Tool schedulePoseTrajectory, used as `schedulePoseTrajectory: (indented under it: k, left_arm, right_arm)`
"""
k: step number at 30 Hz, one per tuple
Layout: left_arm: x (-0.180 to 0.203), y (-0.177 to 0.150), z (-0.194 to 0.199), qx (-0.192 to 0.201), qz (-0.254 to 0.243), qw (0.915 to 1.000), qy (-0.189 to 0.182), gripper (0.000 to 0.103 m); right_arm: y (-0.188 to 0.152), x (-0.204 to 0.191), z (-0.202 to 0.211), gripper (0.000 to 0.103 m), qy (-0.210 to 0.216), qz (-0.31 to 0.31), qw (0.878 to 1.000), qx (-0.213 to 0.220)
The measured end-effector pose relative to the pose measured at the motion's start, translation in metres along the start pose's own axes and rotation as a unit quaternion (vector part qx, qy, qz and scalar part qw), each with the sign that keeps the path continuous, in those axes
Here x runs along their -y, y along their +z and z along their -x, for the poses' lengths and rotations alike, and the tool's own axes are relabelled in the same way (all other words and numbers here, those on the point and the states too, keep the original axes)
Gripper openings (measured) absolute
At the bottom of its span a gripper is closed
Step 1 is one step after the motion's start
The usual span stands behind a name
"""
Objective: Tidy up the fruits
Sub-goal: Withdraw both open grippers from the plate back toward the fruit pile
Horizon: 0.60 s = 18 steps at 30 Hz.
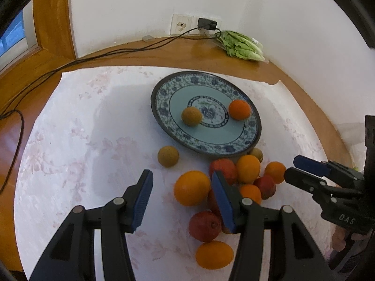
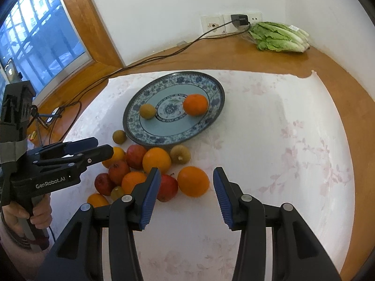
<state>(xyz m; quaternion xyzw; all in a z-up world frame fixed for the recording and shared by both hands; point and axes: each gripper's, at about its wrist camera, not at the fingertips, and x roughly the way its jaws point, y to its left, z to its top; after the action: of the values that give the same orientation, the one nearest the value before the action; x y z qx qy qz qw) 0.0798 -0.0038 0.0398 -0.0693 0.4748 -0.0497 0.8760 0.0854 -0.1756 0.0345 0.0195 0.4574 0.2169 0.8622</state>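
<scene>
A blue-patterned plate (image 1: 234,148) (image 2: 211,86) holds a brown round fruit (image 1: 191,116) (image 2: 147,111) and an orange (image 1: 239,109) (image 2: 195,104). In front of it lies a pile of oranges, red fruits and brown fruits. My left gripper (image 1: 181,193) is open and empty, with a large orange (image 1: 191,188) between its fingers' line. My right gripper (image 2: 187,193) is open and empty just behind another orange (image 2: 193,181). A lone brown fruit (image 1: 168,156) (image 2: 119,137) lies left of the pile.
A white floral cloth (image 1: 82,140) (image 2: 293,140) covers the wooden table. A bag of lettuce (image 1: 241,45) (image 2: 279,37) lies at the back by the wall socket. A black cable (image 1: 93,57) runs across the back left. A window (image 2: 35,35) is at the left.
</scene>
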Motion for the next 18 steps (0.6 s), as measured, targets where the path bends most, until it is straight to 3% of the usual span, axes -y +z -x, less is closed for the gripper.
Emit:
schedulePoseTrajectory:
  k: [18]
  left_arm:
    - [-0.003,-0.008,-0.003,0.005,0.004,1.0000,0.002,0.055]
  right_arm:
    - [-0.009,0.008,-0.011,0.048,0.011,-0.017,1.000,-0.010]
